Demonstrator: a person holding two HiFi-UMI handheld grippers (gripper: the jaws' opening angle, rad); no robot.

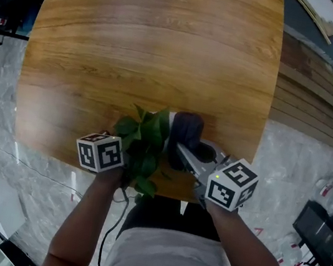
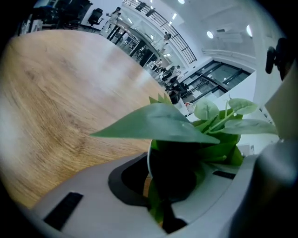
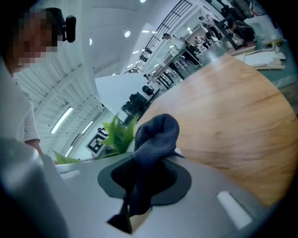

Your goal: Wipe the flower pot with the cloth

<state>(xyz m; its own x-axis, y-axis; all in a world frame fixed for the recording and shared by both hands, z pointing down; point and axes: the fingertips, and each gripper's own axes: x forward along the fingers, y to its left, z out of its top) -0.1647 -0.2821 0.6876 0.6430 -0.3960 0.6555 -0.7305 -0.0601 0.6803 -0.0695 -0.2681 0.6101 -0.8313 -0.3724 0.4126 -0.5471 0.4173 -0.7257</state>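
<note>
A small white flower pot (image 2: pixel 149 160) with a green leafy plant (image 1: pixel 145 141) is held near the table's front edge. My left gripper (image 2: pixel 170 186) is shut on the pot's rim, and leaves (image 2: pixel 160 123) fill the view above the jaws. In the head view the leaves hide most of the pot and the left gripper (image 1: pixel 132 158). My right gripper (image 3: pixel 135 195) is shut on a dark blue cloth (image 3: pixel 153 137). The bunched cloth (image 1: pixel 187 129) lies against the pot's right side, with the right gripper (image 1: pixel 185 151) just behind it.
The round wooden table (image 1: pixel 150 44) stretches away beyond the pot. A wooden slatted platform (image 1: pixel 316 91) lies to its right on the marble floor. A black cable (image 1: pixel 116 215) hangs below the left hand.
</note>
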